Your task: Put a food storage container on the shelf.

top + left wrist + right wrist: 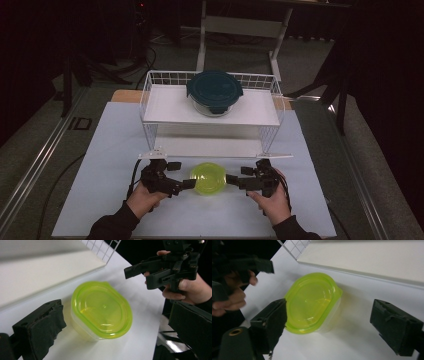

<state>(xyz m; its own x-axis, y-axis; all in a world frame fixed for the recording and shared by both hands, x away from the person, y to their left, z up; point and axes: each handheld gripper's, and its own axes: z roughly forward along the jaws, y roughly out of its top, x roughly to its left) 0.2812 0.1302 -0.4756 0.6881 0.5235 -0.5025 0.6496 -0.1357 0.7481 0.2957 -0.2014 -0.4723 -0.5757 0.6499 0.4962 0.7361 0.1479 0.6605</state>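
Between your two grippers, just in front of the white wire rack (150, 107), the yellow-green lidded container (208, 178) sits on the table (100, 165). Your left gripper (178, 175) and right gripper (239, 176) both stand open, one at each side of the container.

Small container (209, 178) (101, 311) (313, 302): clear plastic tub closed by translucent yellow-green lid, rounded shape, small tab seen on lid rim. Set upright and flat on white table surface, near front edge, just in front of wire rack. Placed between two grippers. Lid seated on tub; contents cannot be told.
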